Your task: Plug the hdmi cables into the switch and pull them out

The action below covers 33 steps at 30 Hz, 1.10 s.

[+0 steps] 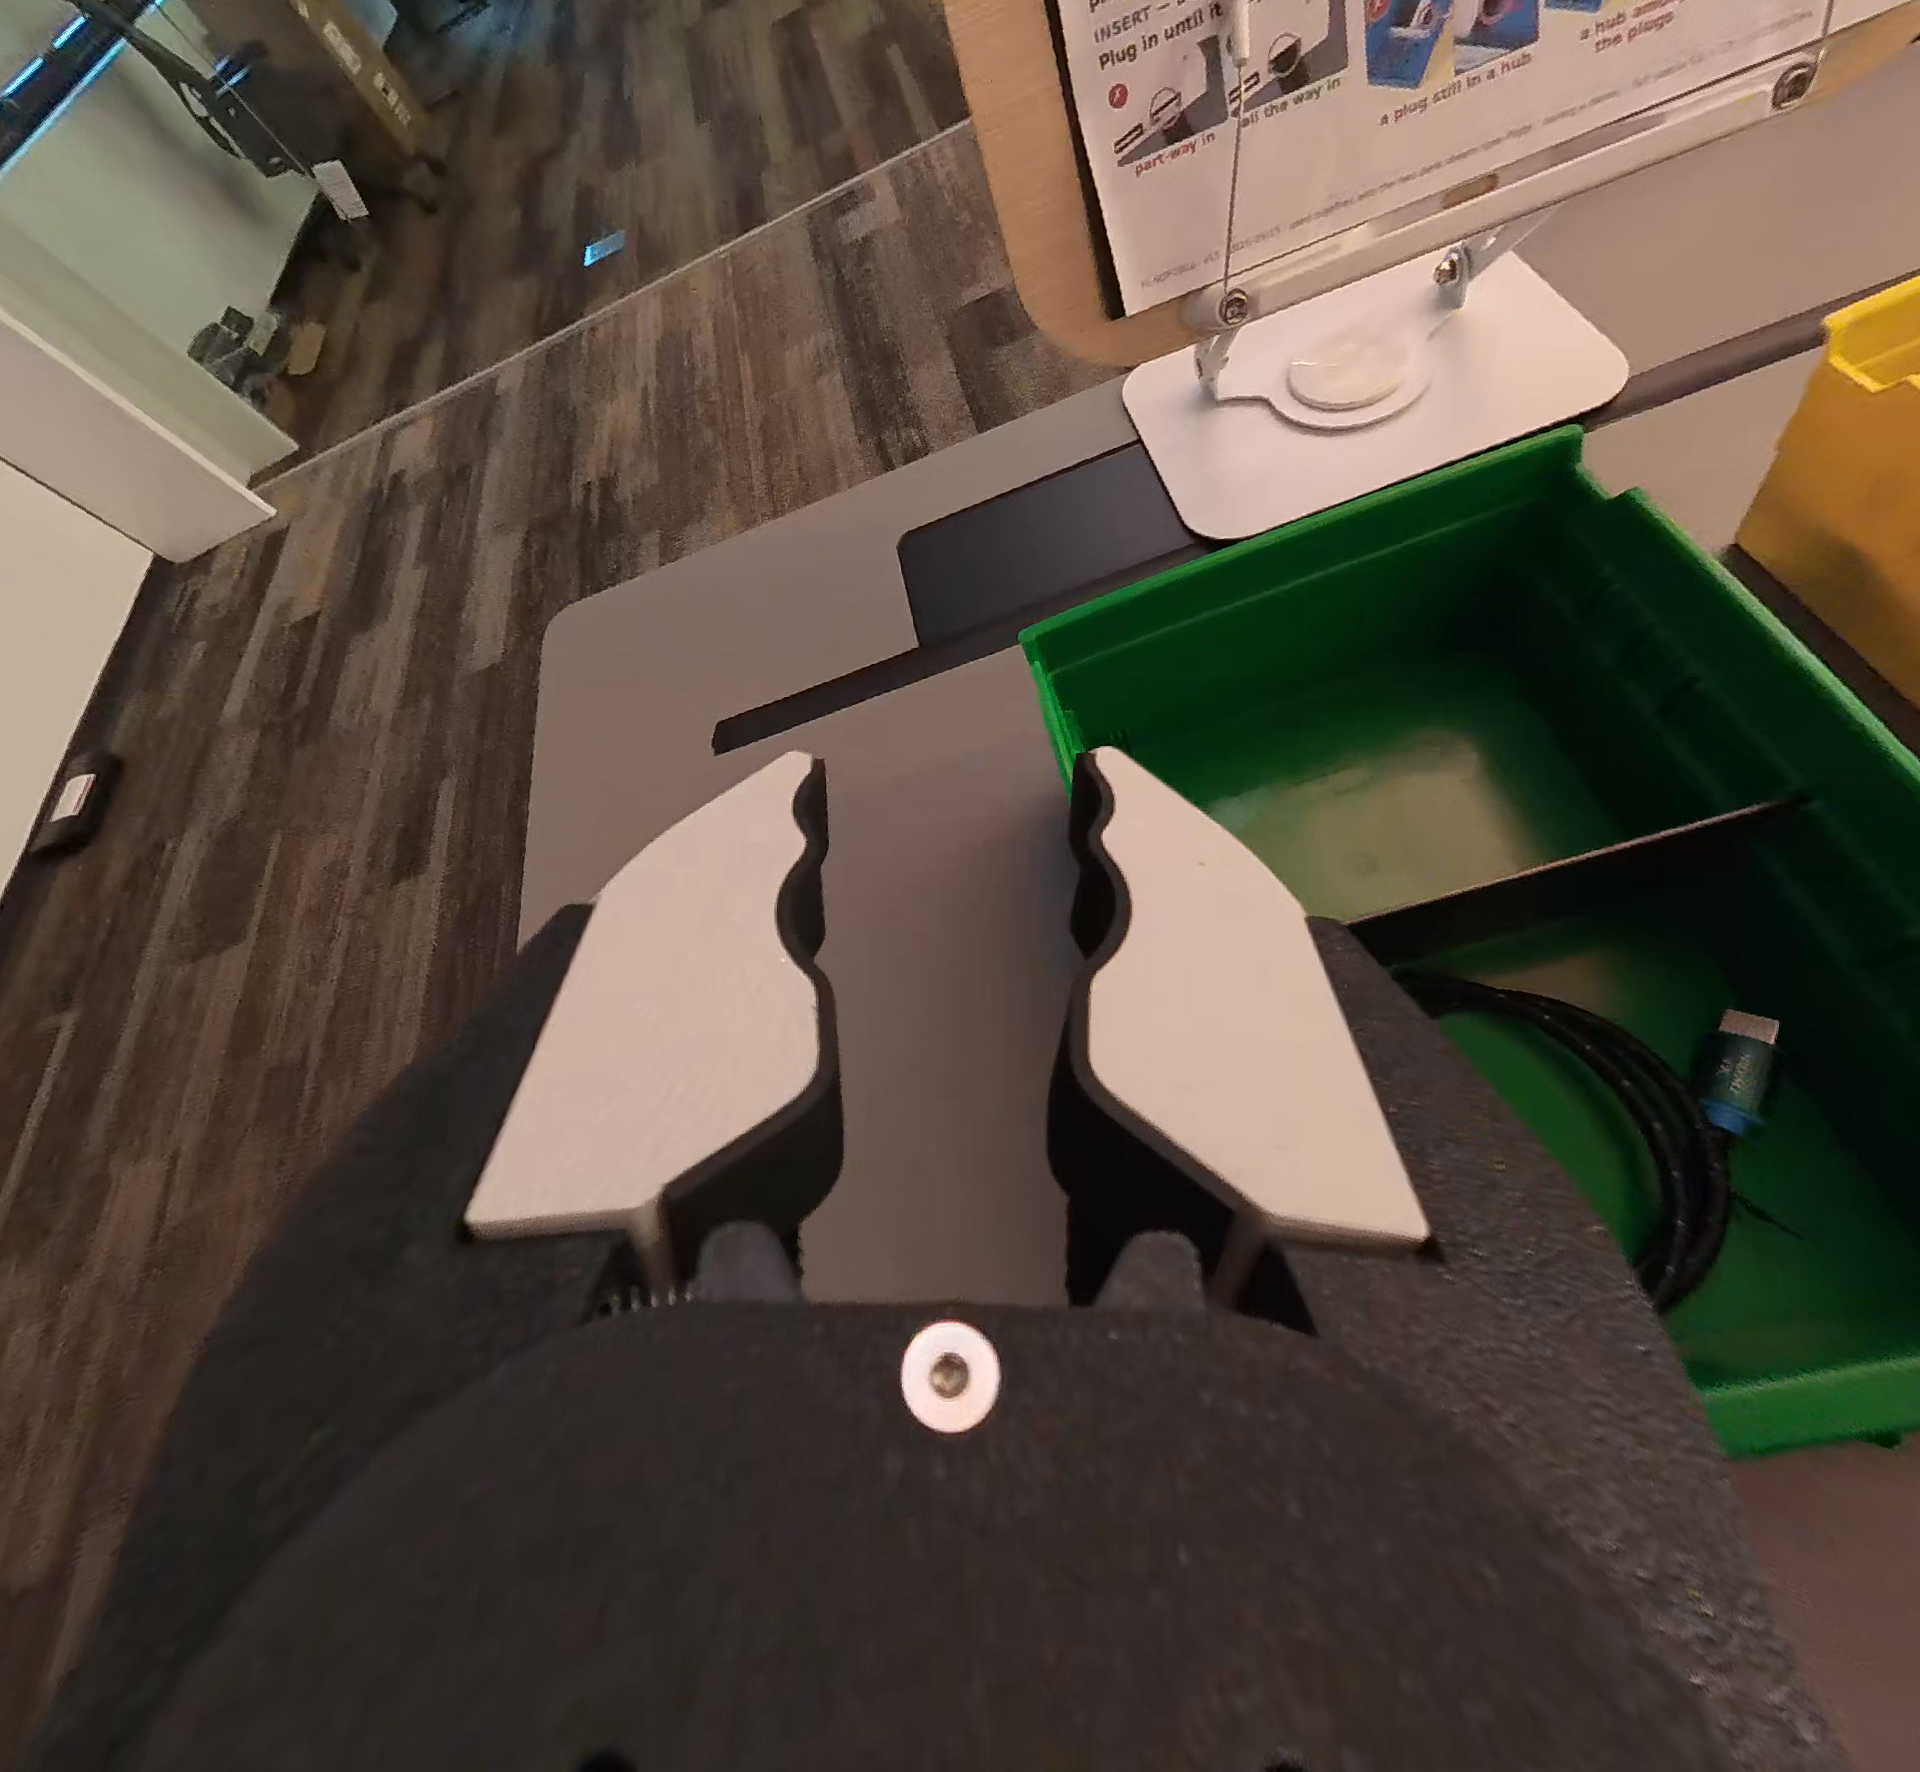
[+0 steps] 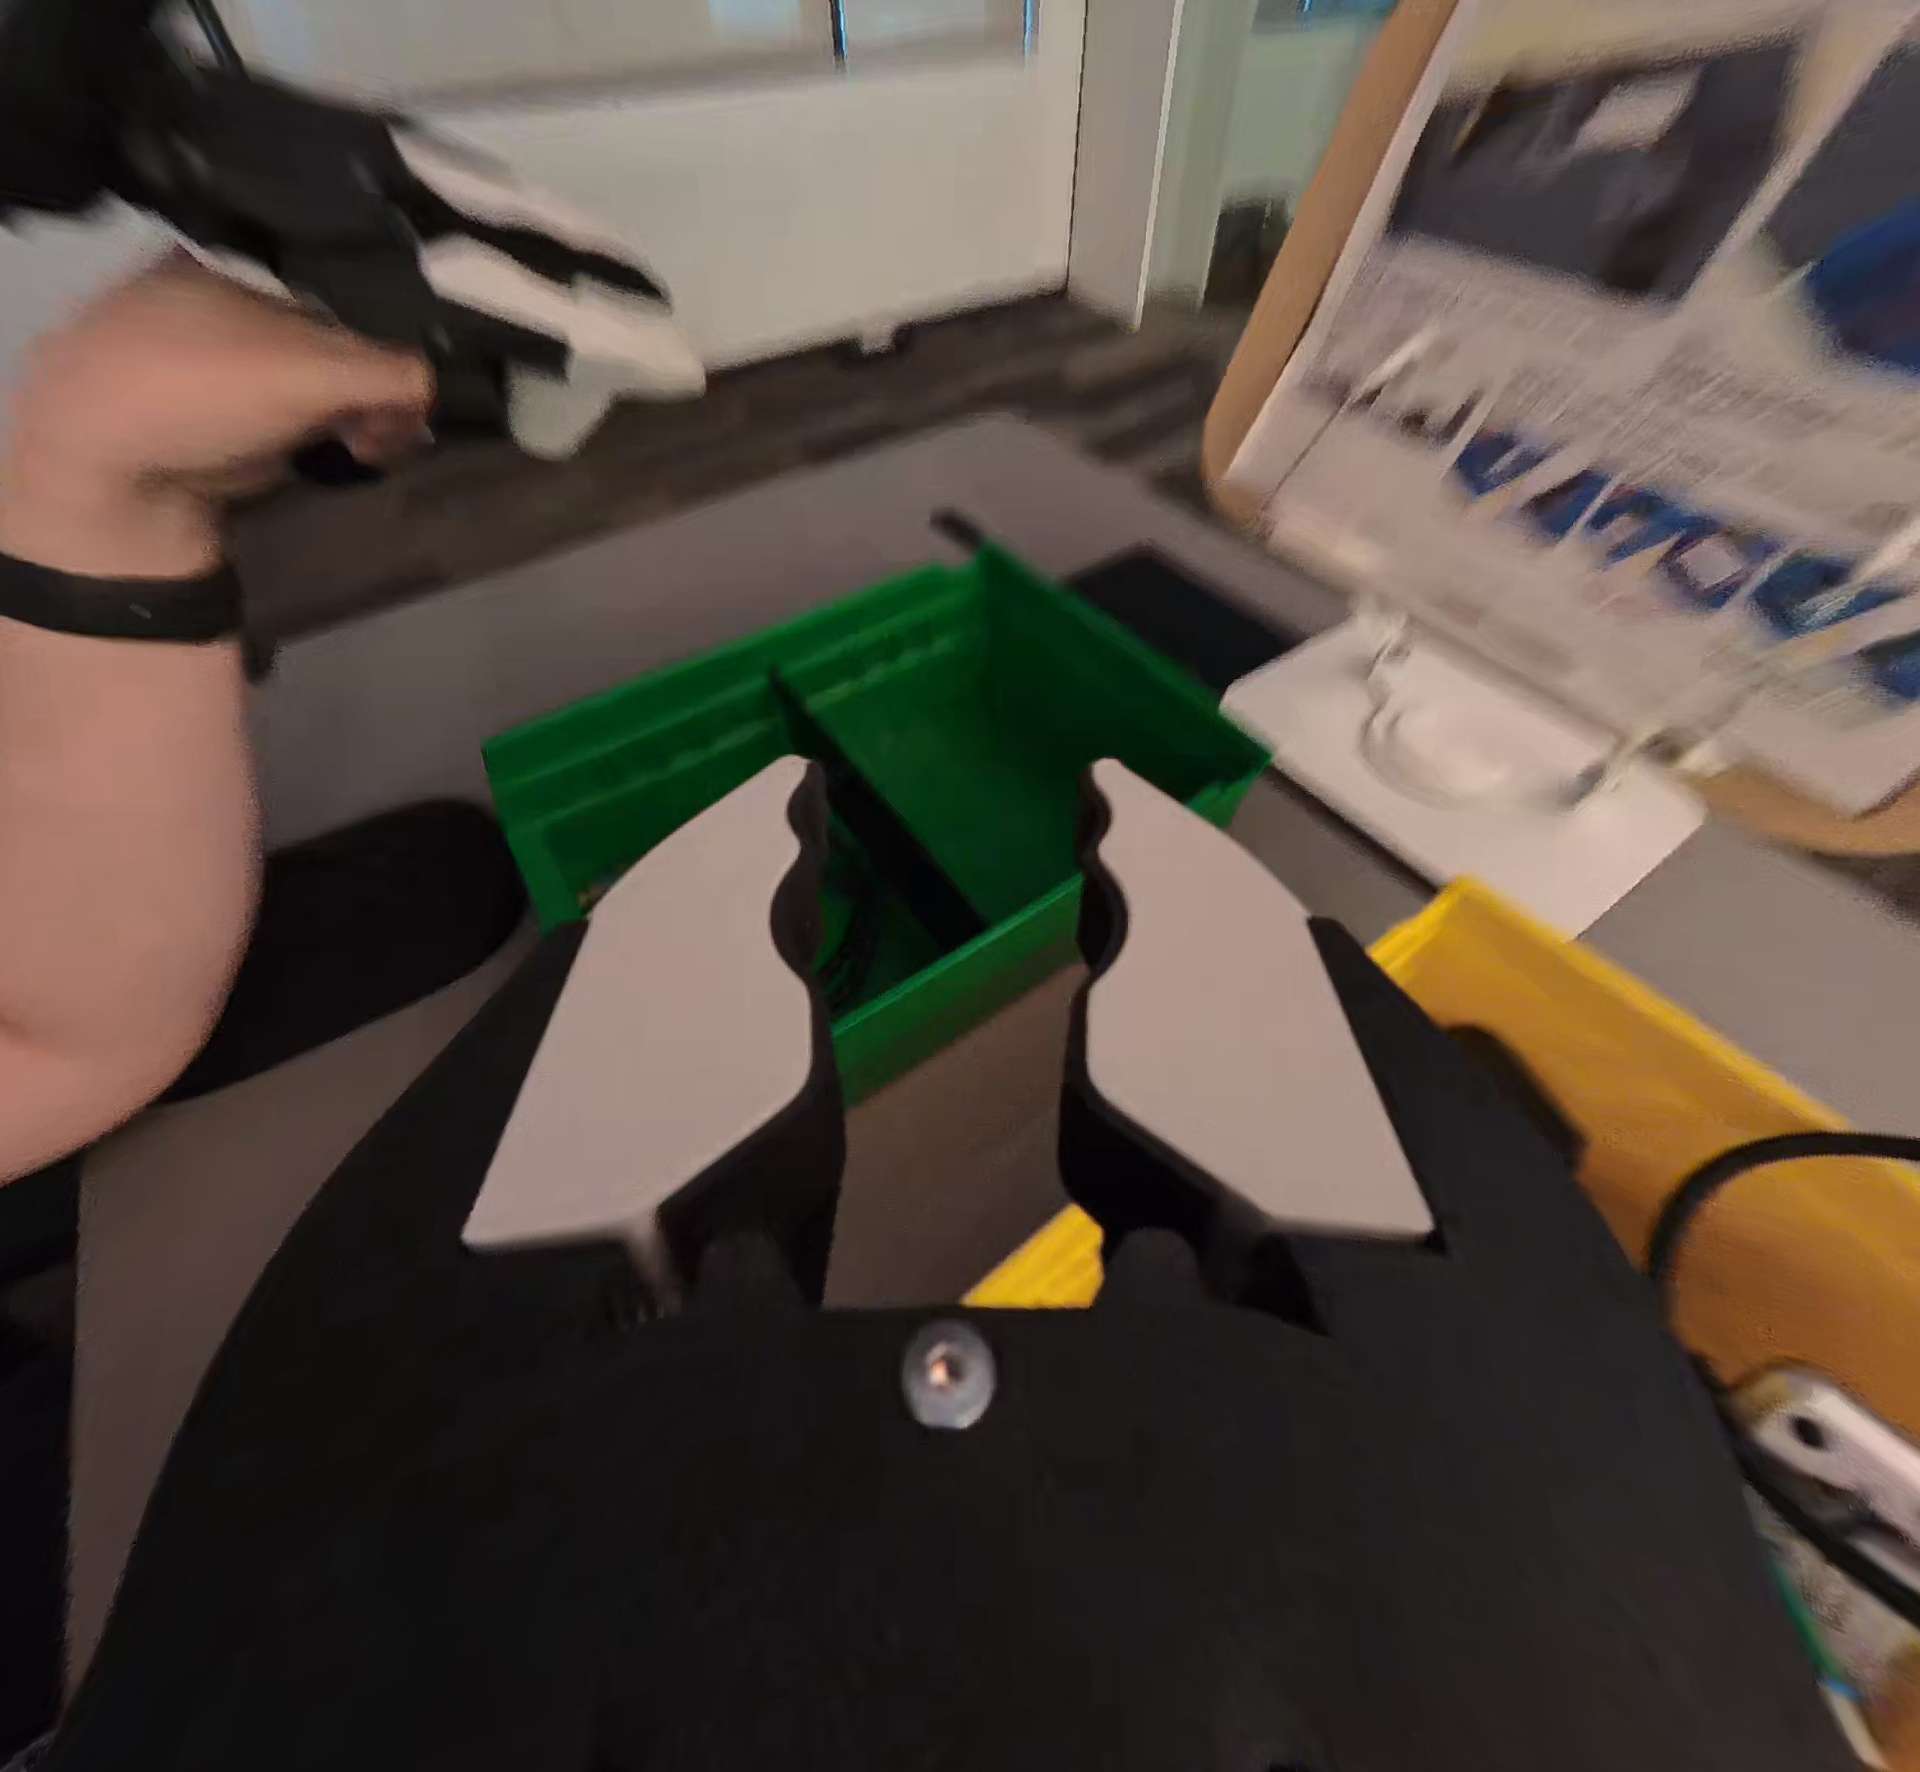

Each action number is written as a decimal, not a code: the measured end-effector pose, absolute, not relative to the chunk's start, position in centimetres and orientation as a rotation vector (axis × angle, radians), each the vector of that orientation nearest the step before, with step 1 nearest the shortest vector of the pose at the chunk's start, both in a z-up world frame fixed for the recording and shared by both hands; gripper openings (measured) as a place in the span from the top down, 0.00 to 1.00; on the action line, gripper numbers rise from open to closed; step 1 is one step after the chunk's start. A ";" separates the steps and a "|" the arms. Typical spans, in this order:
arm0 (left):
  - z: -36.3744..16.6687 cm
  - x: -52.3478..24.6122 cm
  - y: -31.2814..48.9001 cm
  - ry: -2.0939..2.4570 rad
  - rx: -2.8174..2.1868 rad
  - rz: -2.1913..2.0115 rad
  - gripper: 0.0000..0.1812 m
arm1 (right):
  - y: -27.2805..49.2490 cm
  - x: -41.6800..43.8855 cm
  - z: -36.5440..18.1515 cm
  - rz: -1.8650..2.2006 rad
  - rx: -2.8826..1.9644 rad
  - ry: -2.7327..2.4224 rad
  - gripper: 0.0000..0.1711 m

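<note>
Above the counter's (image 1: 644, 683) left edge, both my left hand-held gripper (image 1: 948, 777) and right hand-held gripper (image 2: 951, 782) gaped empty beside the green bin (image 1: 1299, 652) holding an hdmi cable (image 1: 1740, 1062).

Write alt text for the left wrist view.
The open, empty left gripper hovers over a grey table, beside a green bin. A coiled black cable with a blue plug lies in the bin's near compartment; the far one looks empty.

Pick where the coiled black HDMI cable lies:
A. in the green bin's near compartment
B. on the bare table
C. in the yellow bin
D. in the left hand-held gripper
A: the HDMI cable lies coiled in the green bin, on the near side of its black divider.
</note>
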<state>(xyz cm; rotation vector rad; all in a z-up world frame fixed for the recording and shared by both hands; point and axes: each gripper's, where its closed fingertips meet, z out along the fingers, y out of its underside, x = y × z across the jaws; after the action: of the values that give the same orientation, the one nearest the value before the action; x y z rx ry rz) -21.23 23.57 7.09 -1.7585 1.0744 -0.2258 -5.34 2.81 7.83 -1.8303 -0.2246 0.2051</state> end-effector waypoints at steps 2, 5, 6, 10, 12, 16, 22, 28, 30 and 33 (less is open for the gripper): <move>6.9 -21.2 23.8 1.075 -1.761 -0.209 0.75 | 6.1 -6.0 5.1 0.173 -1.964 -0.188 0.73; 6.6 -20.9 23.3 1.106 -1.766 -0.235 0.75 | 10.5 -5.2 2.0 0.181 -2.127 -0.058 0.79; 6.6 -20.7 23.1 1.119 -1.763 -0.249 0.75 | 11.5 -4.4 0.5 0.136 -2.212 -0.022 0.79; 6.8 -20.3 22.5 1.151 -1.744 -0.288 0.75 | 12.7 -2.9 -5.7 0.095 -2.571 0.115 0.78; 6.9 -20.1 22.1 1.165 -1.740 -0.314 0.75 | 12.5 -3.0 -8.0 0.105 -2.689 0.174 0.79; 7.3 -19.7 21.6 1.187 -1.715 -0.344 0.76 | 12.6 -4.2 -10.9 0.272 -2.818 0.344 0.84; 7.2 -19.3 21.0 1.220 -1.703 -0.388 0.77 | 13.1 -2.9 -12.4 0.287 -2.884 0.619 0.95; 6.9 -19.2 21.2 1.244 -1.705 -0.402 0.79 | 12.7 -3.1 -12.7 0.314 -3.014 0.701 0.96; 6.9 -19.1 21.3 1.243 -1.706 -0.409 0.79 | 12.9 -3.2 -12.6 0.358 -3.015 0.748 0.97; 7.0 -19.2 21.4 1.239 -1.706 -0.403 0.79 | 12.7 -3.1 -12.1 0.417 -3.032 0.797 0.97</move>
<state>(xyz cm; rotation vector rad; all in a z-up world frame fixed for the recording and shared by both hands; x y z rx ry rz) -19.23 21.40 6.95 -1.7061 1.2394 -0.4025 -3.12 12.70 -12.13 -3.0321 0.7969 0.4174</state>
